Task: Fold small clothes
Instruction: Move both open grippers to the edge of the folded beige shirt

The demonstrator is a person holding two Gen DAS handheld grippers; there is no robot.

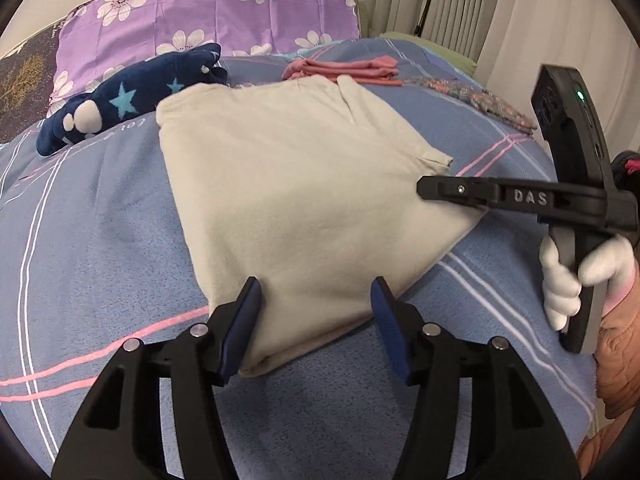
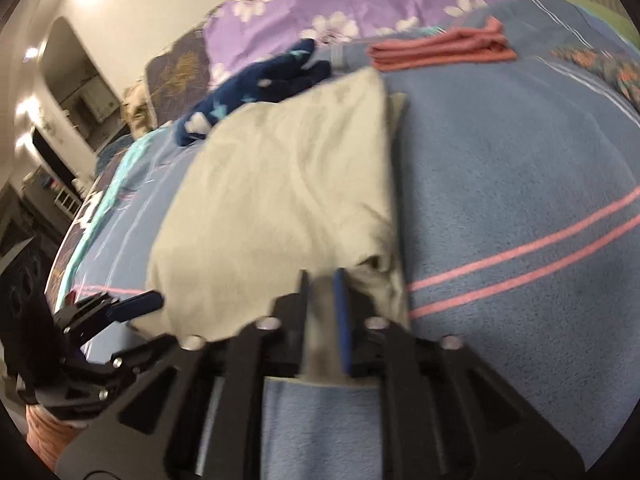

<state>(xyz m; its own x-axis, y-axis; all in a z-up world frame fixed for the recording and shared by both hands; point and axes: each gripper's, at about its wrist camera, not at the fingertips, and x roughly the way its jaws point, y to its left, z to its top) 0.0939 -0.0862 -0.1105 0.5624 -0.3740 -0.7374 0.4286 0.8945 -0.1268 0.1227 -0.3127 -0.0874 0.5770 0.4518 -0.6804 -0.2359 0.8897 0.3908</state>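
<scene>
A cream garment (image 1: 288,200), folded into a rough rectangle, lies on the blue striped blanket (image 1: 100,240). My left gripper (image 1: 316,292) is open, its blue pads standing either side of the garment's near corner without pressing it. My right gripper (image 1: 420,190), held by a white-gloved hand (image 1: 560,280), reaches in from the right over the garment's right corner. In the right wrist view the right gripper (image 2: 322,276) has its jaws a narrow gap apart, with the edge of the cream garment (image 2: 280,184) lying between them. The left gripper (image 2: 152,302) shows at the left.
A navy piece with stars (image 1: 132,100) lies behind the garment at the left. Folded pink clothes (image 1: 348,69) sit at the back, a patterned cloth (image 1: 480,100) at the right. A purple flowered pillow (image 1: 208,12) marks the bed's head. An orange sleeve (image 1: 616,352) is at the right.
</scene>
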